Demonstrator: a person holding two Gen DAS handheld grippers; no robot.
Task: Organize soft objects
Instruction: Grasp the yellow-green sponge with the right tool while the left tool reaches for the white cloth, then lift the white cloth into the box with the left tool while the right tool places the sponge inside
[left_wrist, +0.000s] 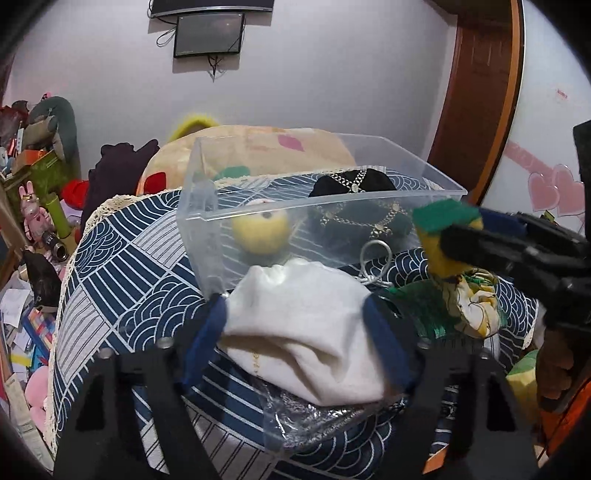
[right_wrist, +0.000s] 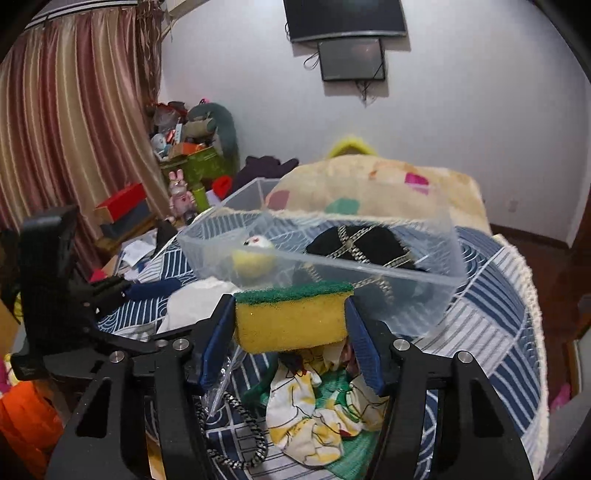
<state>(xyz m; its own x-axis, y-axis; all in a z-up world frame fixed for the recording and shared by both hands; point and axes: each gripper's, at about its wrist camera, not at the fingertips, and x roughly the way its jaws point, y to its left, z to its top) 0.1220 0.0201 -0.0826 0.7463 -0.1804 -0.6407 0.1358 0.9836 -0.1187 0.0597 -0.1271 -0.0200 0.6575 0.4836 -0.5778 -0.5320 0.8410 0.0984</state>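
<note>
My right gripper (right_wrist: 291, 325) is shut on a yellow sponge with a green scrub top (right_wrist: 291, 319), held in the air just before the clear plastic bin (right_wrist: 436, 269). The sponge also shows in the left wrist view (left_wrist: 441, 236). The bin (left_wrist: 195, 206) holds a yellow plush ball (left_wrist: 260, 232) and a black piece with chain trim (left_wrist: 352, 184). My left gripper (left_wrist: 295, 321) stands open around a white cloth pouch (left_wrist: 295, 332) lying on the blue patterned cover (left_wrist: 122, 266). A floral cloth (right_wrist: 314, 417) lies under the right gripper.
A beige pillow with coloured patches (right_wrist: 373, 188) lies behind the bin. A clear plastic bag (left_wrist: 310, 417) lies under the pouch. A braided cord (right_wrist: 243, 435) lies near the floral cloth. Toys and boxes (left_wrist: 33, 184) crowd the left side. Striped curtains (right_wrist: 74, 110) hang at left.
</note>
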